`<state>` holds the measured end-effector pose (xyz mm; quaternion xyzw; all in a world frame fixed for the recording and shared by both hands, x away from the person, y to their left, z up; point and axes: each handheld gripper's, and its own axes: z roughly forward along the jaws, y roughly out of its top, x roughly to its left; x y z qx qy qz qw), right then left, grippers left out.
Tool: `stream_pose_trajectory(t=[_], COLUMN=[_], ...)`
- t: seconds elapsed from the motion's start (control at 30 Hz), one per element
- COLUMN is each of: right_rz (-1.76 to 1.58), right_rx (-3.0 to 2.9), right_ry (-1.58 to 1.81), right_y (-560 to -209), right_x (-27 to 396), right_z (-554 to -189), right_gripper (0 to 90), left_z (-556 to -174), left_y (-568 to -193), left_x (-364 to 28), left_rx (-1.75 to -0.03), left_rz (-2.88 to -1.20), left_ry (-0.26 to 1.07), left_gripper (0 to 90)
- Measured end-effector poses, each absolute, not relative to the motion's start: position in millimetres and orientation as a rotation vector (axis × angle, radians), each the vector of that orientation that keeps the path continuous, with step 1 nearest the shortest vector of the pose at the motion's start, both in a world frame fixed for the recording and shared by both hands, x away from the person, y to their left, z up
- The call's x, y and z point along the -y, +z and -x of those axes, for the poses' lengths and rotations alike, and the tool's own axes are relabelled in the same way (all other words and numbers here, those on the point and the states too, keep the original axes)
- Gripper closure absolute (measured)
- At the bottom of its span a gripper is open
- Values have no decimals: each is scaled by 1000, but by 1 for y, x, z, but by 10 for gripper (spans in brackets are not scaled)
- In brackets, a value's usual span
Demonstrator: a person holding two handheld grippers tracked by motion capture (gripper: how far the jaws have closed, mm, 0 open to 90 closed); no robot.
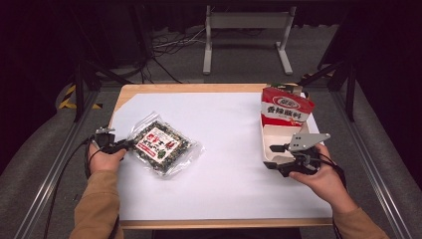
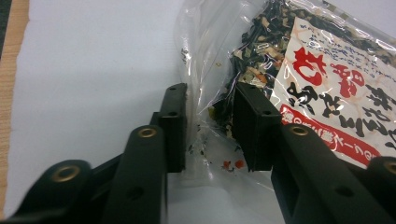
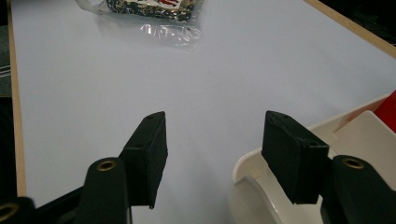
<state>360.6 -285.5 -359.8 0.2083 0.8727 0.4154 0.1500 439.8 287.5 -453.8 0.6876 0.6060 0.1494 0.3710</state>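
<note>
Left hand-held gripper (image 1: 124, 145) sits near the table's (image 1: 234, 199) left edge, its jaws partly open around the clear rim of the seaweed packet (image 1: 162, 144) – film between the pads, though whether they press it I cannot tell. That packet lies flat on the left half of the white sheet. Right hand-held gripper (image 1: 276, 148), near the right edge, stands open – one jaw over the white tray (image 1: 268, 135) of the red snack box (image 1: 285, 110), gripping nothing.

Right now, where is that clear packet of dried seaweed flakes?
In the high view the seaweed packet lies flat on the white sheet at the table's left side, with the left gripper at its clear edge and the red-and-white box far to the right.
</note>
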Motion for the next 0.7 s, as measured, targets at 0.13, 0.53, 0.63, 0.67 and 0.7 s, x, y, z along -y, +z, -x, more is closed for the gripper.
stream_pose_trajectory(t=[0.13,0.53,0.63,0.67,0.7], right_rz=[-598,-606,-604,-604,-605], right_rx=[-2506,-2500,-2498,-2496,-2494], right_ry=[1195,1194,1193,1194,1195], right_y=[-359,-360,-359,-359,-359], right_x=[286,288,288,288,288], right_z=[-360,-360,-360,-360,-360], right_gripper=[401,406,407,408,408], left_z=[-439,-436,-434,-432,-429], left_y=[-452,-441,-436,-432,-427], left_x=[-286,-286,-287,-286,-286], left_rx=[-1563,-1541,-1520,-1503,-1487], left_rz=[-1758,-1757,-1745,-1738,-1734], left_ry=[375,371,388,398,424], left_gripper=[741,838,849,852,856])
